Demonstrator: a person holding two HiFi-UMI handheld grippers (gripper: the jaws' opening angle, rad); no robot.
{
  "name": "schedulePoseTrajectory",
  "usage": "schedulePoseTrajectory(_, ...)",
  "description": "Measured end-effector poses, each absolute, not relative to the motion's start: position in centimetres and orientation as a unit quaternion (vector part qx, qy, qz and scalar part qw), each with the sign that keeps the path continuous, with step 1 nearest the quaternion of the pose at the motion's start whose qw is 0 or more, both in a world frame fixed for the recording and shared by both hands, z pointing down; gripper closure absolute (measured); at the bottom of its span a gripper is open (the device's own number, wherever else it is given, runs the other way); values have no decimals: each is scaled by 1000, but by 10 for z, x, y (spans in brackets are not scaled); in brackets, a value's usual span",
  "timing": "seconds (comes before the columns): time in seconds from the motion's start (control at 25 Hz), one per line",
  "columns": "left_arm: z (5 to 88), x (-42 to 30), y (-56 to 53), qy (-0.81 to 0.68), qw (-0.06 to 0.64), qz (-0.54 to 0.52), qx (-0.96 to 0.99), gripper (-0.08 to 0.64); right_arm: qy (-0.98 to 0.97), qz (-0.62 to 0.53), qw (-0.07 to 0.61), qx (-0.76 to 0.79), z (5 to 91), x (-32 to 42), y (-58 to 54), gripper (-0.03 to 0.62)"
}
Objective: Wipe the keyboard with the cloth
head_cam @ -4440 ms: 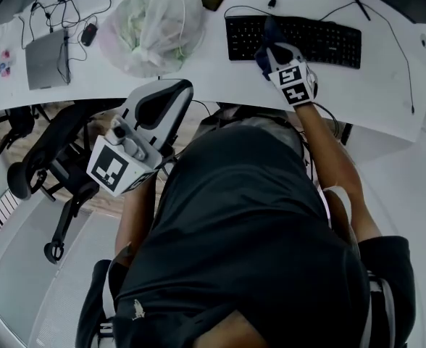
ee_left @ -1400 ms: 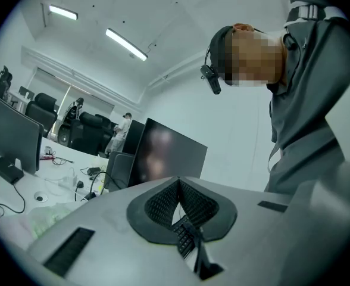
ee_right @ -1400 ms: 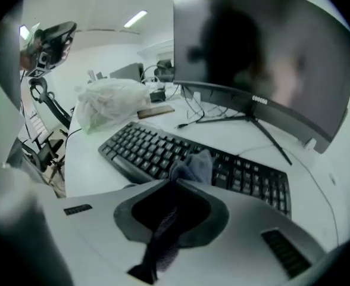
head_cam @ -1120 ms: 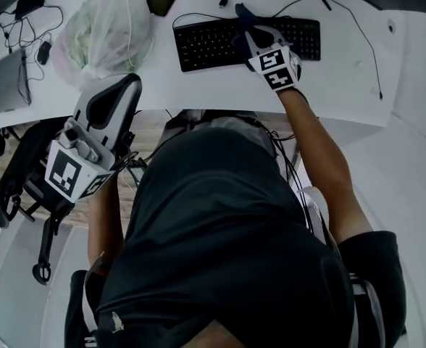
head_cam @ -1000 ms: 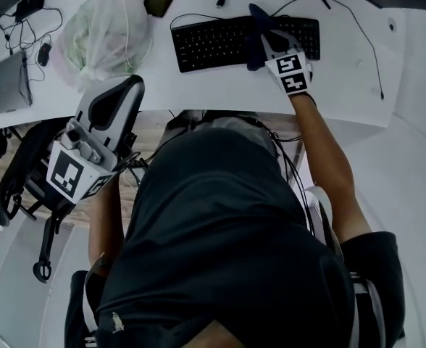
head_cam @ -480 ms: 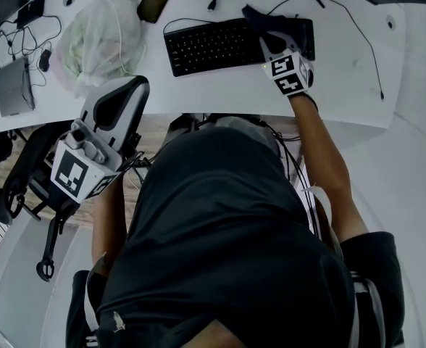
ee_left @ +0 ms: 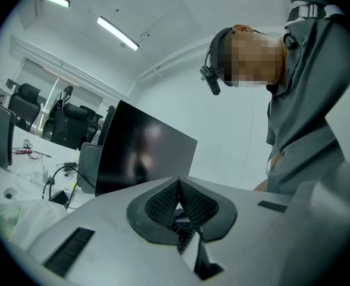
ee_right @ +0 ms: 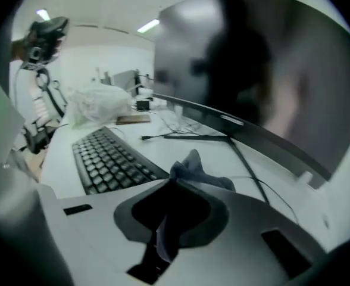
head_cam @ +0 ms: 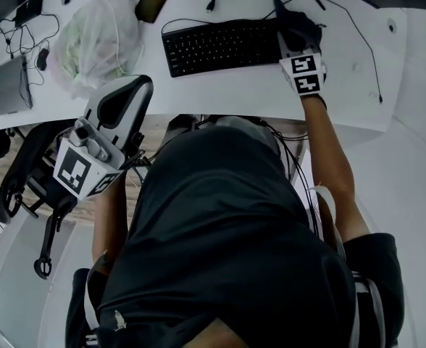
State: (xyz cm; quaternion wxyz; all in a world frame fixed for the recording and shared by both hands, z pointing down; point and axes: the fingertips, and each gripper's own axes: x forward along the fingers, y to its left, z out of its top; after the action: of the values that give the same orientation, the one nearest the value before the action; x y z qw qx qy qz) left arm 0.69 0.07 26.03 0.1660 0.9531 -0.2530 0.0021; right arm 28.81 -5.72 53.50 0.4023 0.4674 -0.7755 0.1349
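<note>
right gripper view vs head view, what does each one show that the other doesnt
Only the right gripper view shows the monitor's dark screen, the ceiling lights, and the right gripper's jaws shut on the cloth. Only the head view shows the person's dark-shirted torso and right forearm. Both show the black keyboard, the cloth at its right end, the plastic bag and the white desk.
</note>
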Motion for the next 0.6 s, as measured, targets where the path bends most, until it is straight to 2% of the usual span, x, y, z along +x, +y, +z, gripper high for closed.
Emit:
schedulePoseTrajectory(0.08,257,12,-2,-246,161,4,956,555,-807,132,410,403,548,245,-50,558)
schedulePoseTrajectory(0.12,256,13,-4,-244,159,6,957,555,-803,141,414,404,554,248,-49,558)
schedulePoseTrajectory(0.2,256,10,-7,-246,157,8,956,555,-773,162,417,451,560,290,-50,558)
schedulePoseTrajectory(0.32,260,-3,-11,-258,164,8,952,555,-690,156,462,534,555,377,-50,558)
schedulePoseTrajectory(0.4,263,-9,-13,-265,172,4,949,555,-658,163,463,572,547,399,-54,558)
schedulePoseTrajectory(0.48,265,-9,-14,-264,178,2,948,555,-695,147,441,548,538,359,-63,558)
schedulePoseTrajectory(0.6,262,-1,-16,-250,174,4,953,555,-792,121,431,415,549,258,-57,558)
